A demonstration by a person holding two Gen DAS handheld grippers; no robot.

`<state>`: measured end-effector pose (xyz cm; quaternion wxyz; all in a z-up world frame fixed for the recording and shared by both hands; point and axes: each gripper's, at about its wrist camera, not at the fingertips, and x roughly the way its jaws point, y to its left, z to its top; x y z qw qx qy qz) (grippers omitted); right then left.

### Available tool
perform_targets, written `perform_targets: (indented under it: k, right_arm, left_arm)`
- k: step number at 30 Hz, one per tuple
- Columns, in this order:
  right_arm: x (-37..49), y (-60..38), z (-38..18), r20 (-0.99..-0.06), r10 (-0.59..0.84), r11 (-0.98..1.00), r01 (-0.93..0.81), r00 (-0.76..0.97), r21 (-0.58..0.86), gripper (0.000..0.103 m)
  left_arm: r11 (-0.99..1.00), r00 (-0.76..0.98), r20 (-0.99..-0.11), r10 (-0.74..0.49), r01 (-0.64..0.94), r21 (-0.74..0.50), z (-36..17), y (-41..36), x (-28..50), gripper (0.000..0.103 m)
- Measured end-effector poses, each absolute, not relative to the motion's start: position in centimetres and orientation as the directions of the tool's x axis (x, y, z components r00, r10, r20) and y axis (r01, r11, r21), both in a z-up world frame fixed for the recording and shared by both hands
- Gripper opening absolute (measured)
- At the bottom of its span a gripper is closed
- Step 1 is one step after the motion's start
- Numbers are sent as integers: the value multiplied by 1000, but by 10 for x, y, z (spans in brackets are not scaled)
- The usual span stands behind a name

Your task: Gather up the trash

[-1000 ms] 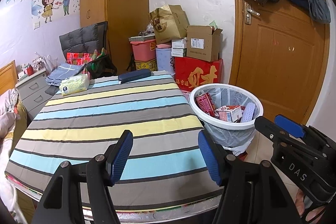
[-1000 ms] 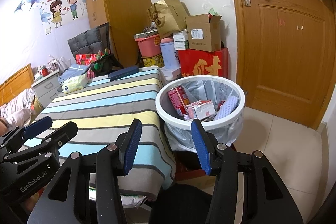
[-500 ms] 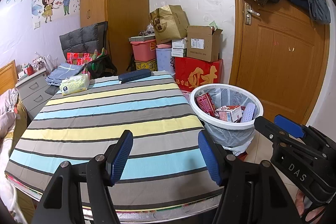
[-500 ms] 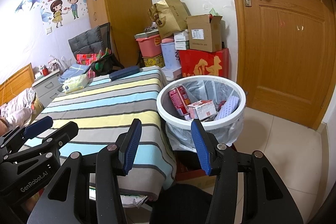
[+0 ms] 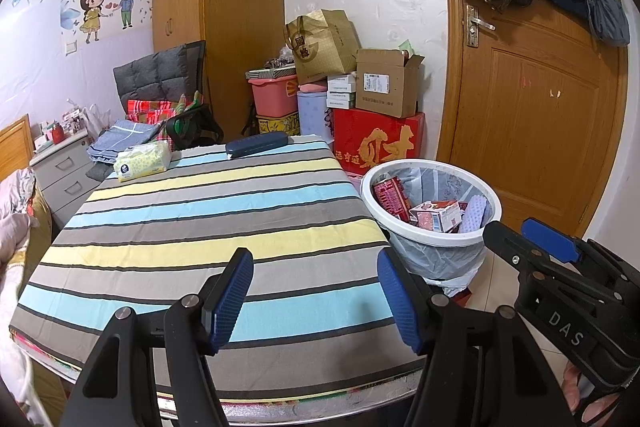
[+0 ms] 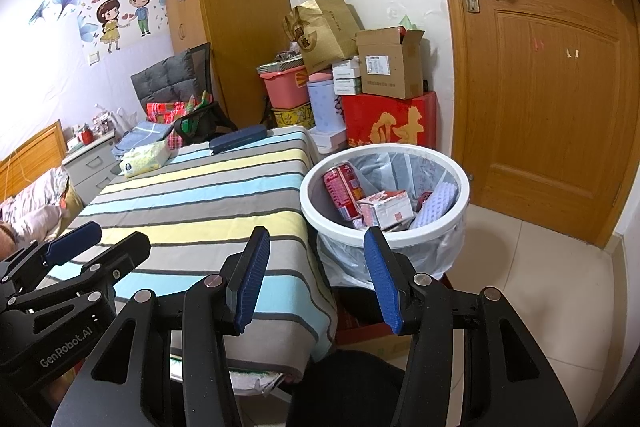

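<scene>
1. Both tools are seen with jaws parted and nothing between the pads: the left gripper (image 5: 316,295) is held over the near edge of the table (image 5: 200,227), the right gripper (image 6: 316,275) over the table's corner beside the bin (image 6: 384,231).
2. The trash is found in the bin, which stands just beside the table's right side: a red can (image 6: 344,191), a small carton (image 6: 384,209) and a pale textured piece (image 6: 438,201) lie inside on the plastic liner (image 6: 400,259).
3. No loose trash is seen on the striped cloth. Only a tissue pack (image 5: 142,165) and a dark case (image 5: 256,143) are left at the far edge; neither is judged to be rubbish.
4. The collecting is therefore judged to be about done, so the step in hand is best treated as a check.
5. The cloth should be scanned end to end before anything is grasped, and the far items left alone unless shown to be waste.
6. If the bin is to be handled, its rim is better pinched than the thin liner, which could tear or slip.
7. The jaws should be kept parted and clear of the cloth's edge, so that it is not dragged.
</scene>
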<state>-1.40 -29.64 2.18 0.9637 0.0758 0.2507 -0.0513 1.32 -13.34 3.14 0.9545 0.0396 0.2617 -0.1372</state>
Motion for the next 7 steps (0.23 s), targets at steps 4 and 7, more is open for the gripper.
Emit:
perform_targets:
  k: [4, 7]
  right_arm:
    - [-14, -296, 21, -492, -61, 983, 137, 868, 120, 51]
    - [-14, -296, 22, -491, -61, 983, 137, 869, 120, 51]
  left_arm:
    - [959, 825, -511, -242, 282, 1, 32, -132, 12, 64]
    - [959, 823, -513, -243, 282, -3, 32, -131, 11, 64]
